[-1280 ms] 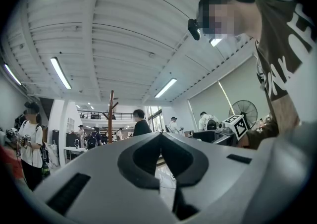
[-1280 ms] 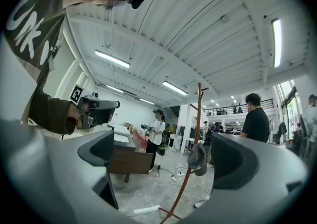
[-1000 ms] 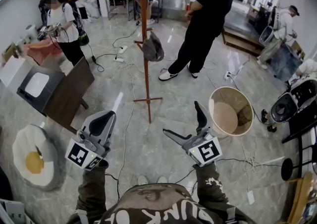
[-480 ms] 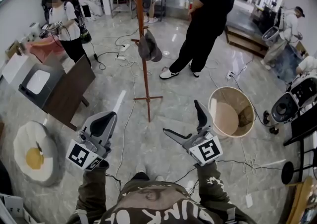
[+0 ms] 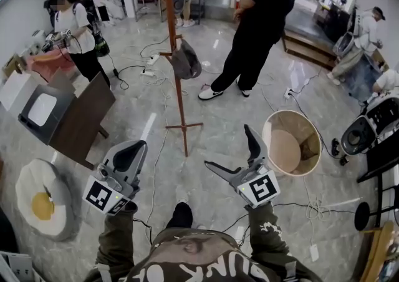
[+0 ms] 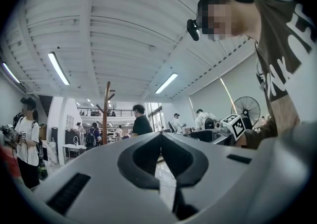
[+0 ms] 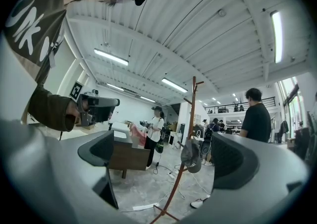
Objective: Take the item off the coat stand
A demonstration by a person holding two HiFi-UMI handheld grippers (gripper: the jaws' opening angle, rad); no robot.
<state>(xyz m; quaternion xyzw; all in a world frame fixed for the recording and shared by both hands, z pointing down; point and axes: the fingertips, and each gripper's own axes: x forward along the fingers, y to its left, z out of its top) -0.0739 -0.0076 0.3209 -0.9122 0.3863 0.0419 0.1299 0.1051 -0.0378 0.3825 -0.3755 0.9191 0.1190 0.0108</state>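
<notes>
marble floor [image 5: 212, 109] runs through a busy hall, a person in black [image 5: 262, 19] standing far off. right, a round tub [image 5: 280, 148] holds something dark, unclear what. cap [image 5: 185, 62] hangs on the stand [image 5: 176, 97], far centre. left claw [image 5: 138, 146] closed, empty; right claw [image 5: 227, 147] spread wide, empty.

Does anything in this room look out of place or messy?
Loose cables sprawl over the floor around the foot of the coat stand, which looks like a trip hazard. A cushion shaped like a fried egg lies on the floor at the left, odd among the work gear.
</notes>
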